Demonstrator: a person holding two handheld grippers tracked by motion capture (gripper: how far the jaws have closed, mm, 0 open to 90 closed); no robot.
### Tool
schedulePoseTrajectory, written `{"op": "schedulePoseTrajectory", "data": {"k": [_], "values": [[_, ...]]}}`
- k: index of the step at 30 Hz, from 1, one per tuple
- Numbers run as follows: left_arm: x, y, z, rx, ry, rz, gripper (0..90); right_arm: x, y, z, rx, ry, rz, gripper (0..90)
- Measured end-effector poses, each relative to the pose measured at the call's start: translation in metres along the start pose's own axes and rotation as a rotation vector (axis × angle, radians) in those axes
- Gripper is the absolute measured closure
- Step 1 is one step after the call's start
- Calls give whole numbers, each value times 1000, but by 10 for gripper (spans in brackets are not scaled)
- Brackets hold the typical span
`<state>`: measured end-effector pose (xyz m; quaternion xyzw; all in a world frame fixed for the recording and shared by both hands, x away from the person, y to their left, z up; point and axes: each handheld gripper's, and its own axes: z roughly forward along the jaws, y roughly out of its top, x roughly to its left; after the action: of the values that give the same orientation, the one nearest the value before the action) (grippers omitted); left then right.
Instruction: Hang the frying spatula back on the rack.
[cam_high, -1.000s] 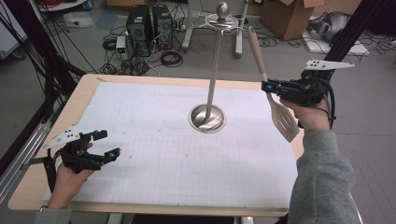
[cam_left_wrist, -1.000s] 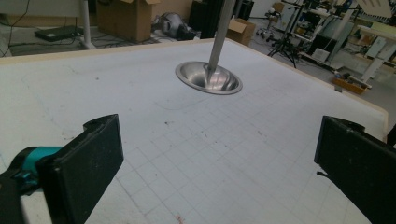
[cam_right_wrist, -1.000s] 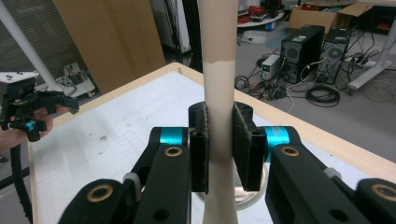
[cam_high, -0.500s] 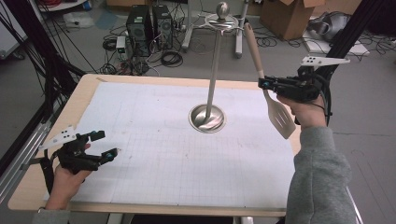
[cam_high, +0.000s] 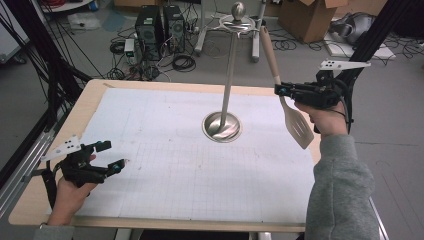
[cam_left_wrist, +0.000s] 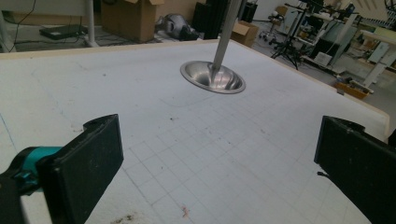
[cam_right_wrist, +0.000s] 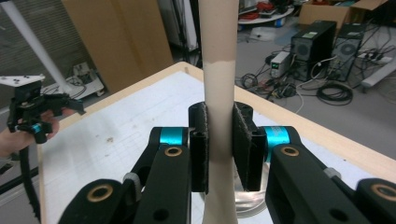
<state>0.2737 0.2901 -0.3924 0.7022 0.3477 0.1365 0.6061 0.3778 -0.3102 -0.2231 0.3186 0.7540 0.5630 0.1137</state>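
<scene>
Spatula (cam_high: 286, 82) clamped between right tool (cam_high: 281, 90) pads

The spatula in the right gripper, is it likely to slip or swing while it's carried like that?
The spatula probably stays stiff. The right gripper clamps its smooth pale handle, so it might slide or pivot. Its slotted blade hangs low, likely keeping it steady.

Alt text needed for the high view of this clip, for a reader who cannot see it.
The right gripper, held above the table's right edge, clamps a slotted spatula by its handle, blade hanging down. A metal stand with a round base and a tall pole sits mid-table. The left gripper rests open near the front left corner.
</scene>
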Motion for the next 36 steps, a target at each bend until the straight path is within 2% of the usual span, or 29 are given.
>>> {"op": "schedulePoseTrajectory", "data": {"k": [14,36], "values": [[2,-2,-1,3,7,-7,17,2,1,12,22,4,-4,783],[1,-3,-9,3,26,-7,17,3,-1,41,62,2,-11,783]]}}
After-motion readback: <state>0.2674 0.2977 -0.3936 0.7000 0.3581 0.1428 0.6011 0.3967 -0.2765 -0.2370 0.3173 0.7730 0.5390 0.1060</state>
